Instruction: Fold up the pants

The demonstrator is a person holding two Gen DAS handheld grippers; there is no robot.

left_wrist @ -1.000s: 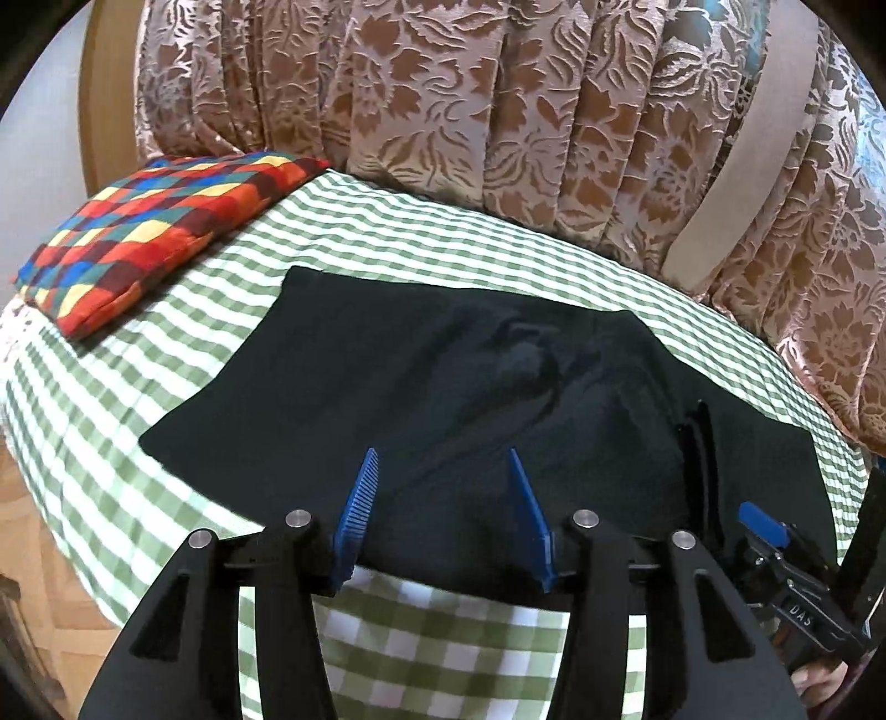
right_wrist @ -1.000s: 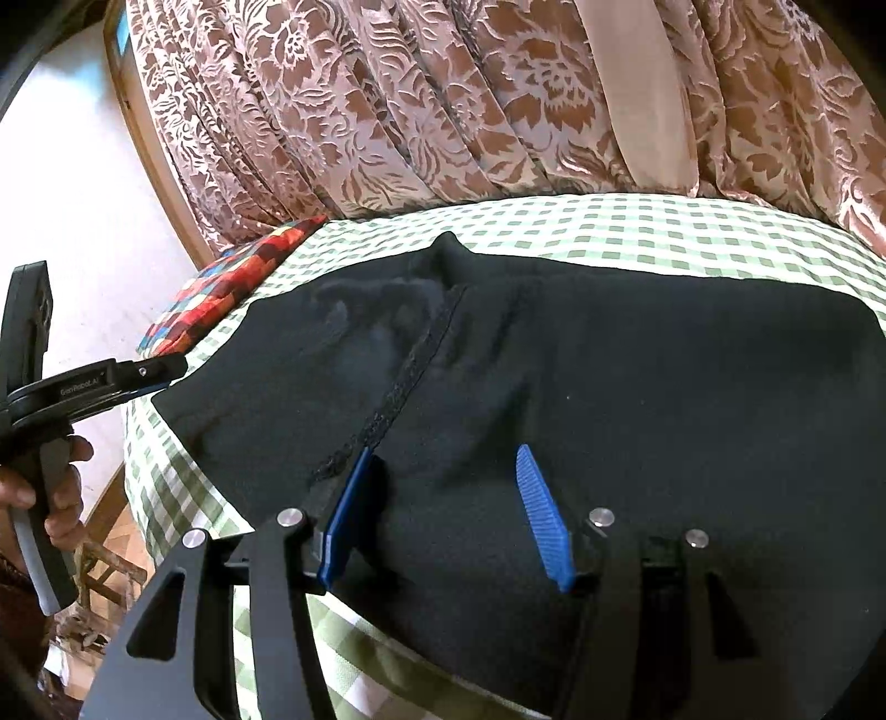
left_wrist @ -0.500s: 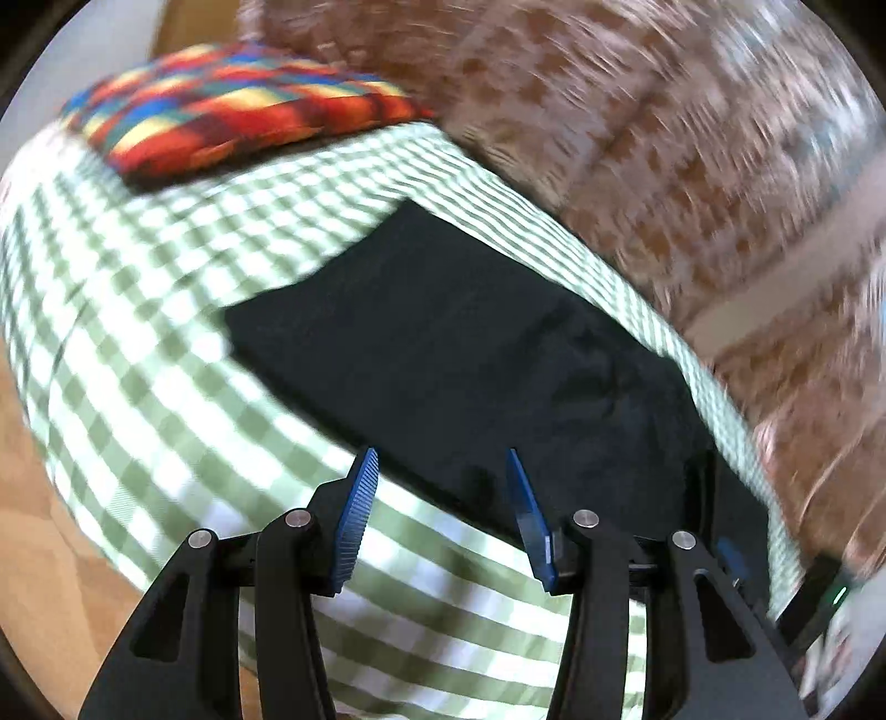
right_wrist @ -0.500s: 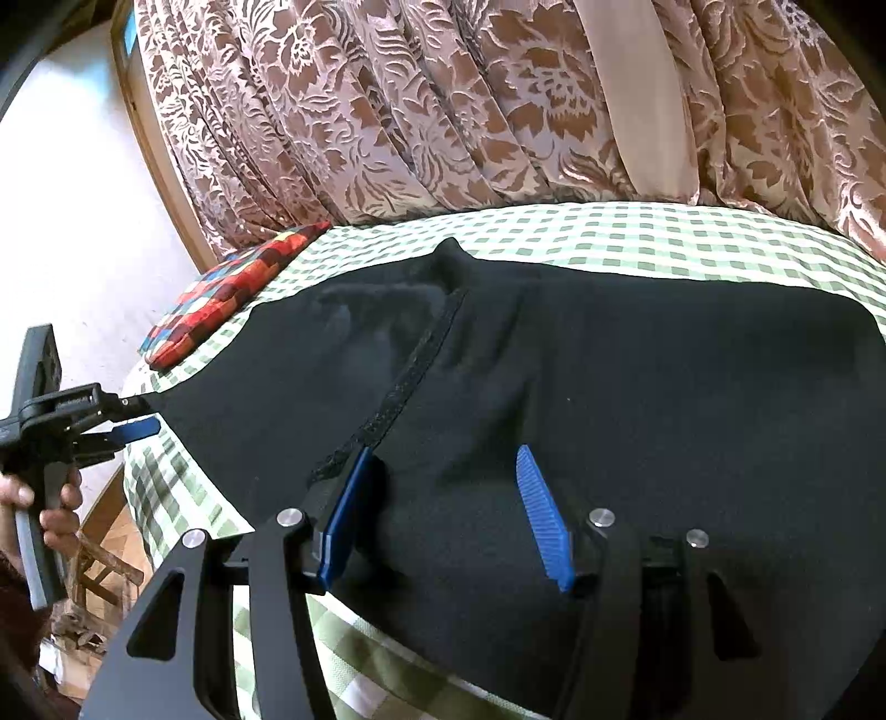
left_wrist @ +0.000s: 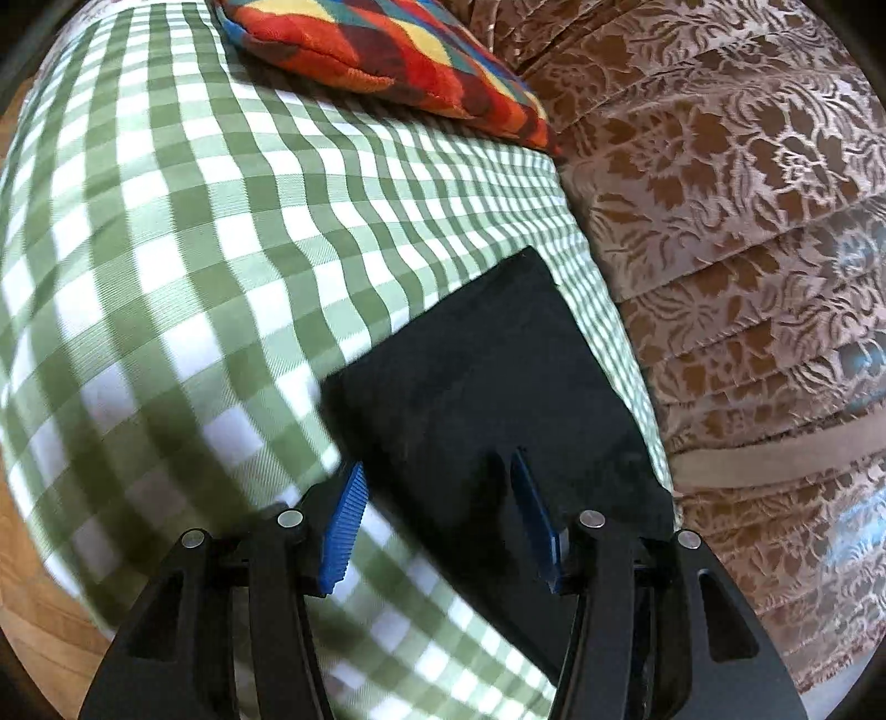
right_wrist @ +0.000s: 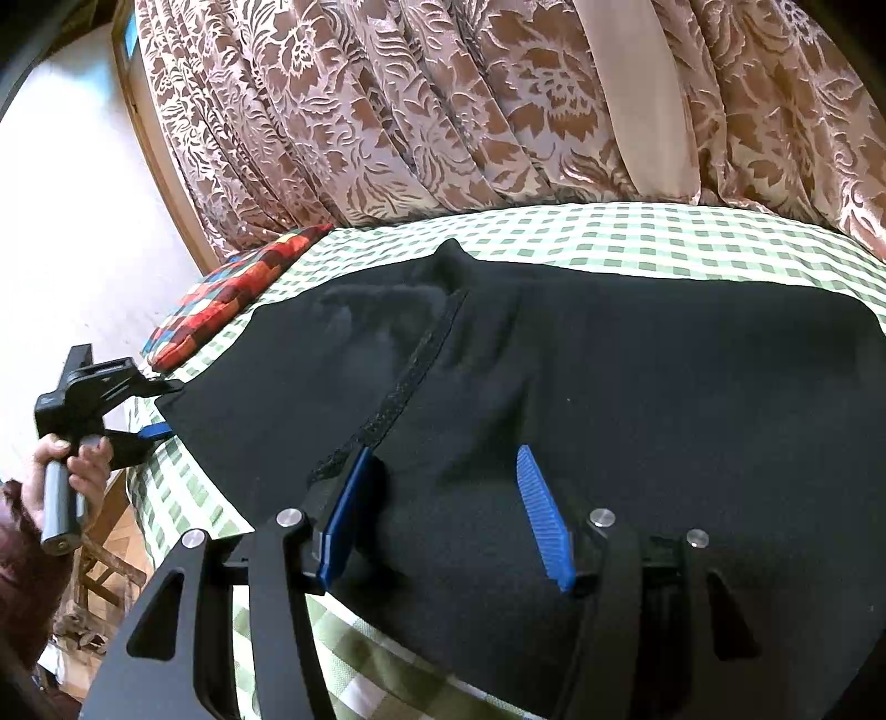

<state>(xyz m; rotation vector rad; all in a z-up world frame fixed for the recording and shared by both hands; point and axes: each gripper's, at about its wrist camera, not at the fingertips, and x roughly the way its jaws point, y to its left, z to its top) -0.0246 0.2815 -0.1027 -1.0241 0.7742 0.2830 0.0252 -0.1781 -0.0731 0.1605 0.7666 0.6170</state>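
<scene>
Black pants (right_wrist: 609,399) spread flat on a green-checked bedspread (left_wrist: 183,266).
Left gripper (left_wrist: 437,515), jaws wide, sits at the pants' left end, straddling its near corner. Right gripper (right_wrist: 443,509), jaws wide and holding nothing, hovers over the near edge; patchwork cushion (left_wrist: 387,50) lies far left.

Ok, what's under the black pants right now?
The pants lie flat on the green checked sheet, which shows all round them. Anything beneath the cloth itself is covered.

Each gripper (left_wrist: 437,518) (right_wrist: 448,515) is black, with ribbed blue pads (right_wrist: 540,520) and silver screws.
</scene>
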